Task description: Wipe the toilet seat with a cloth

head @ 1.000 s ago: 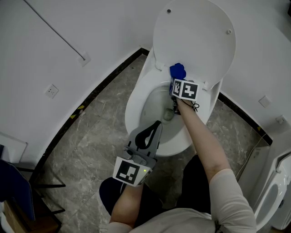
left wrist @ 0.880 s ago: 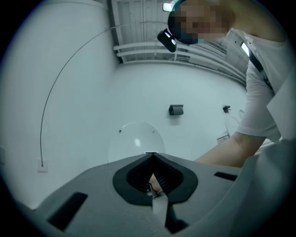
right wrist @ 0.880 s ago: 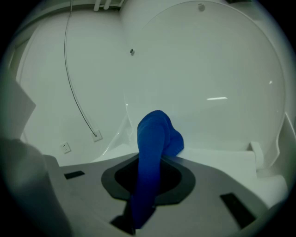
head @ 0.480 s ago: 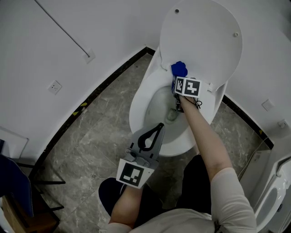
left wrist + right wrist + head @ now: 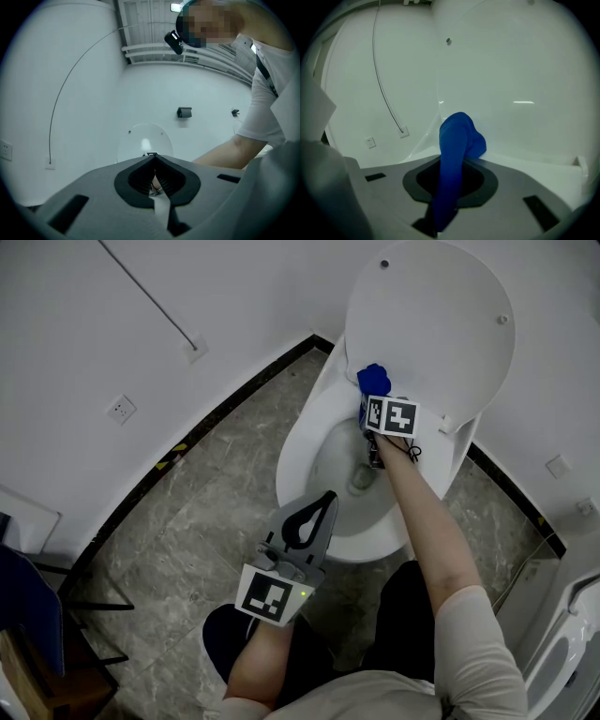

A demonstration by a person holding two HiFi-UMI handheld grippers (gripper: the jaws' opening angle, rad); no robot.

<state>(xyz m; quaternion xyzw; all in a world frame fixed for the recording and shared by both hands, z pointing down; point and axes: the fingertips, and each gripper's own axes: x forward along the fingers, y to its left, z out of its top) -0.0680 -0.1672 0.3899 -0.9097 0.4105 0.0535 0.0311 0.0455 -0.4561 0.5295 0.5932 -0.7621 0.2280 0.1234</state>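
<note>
A white toilet [image 5: 300, 442] stands against the curved wall, its lid [image 5: 441, 324] raised. My right gripper [image 5: 368, 404] is shut on a blue cloth [image 5: 372, 380] and presses it on the back of the rim, near the hinge. In the right gripper view the blue cloth [image 5: 457, 150] runs up between the jaws and bunches against the white surface at the foot of the lid [image 5: 520, 75]. My left gripper [image 5: 323, 501] is shut with nothing in it and hovers over the front of the bowl. In the left gripper view my left gripper [image 5: 153, 159] points toward the far lid [image 5: 145, 143].
The floor is grey stone tile [image 5: 187, 521] with a dark skirting along the white wall. A wall socket [image 5: 121, 410] and a thin pipe [image 5: 150, 296] are on the left wall. A second white fixture [image 5: 572, 652] stands at the right edge.
The head view has shifted, so the toilet sits further right and higher. The right gripper keeps the cloth at the back of the rim. The left gripper stays over the front.
</note>
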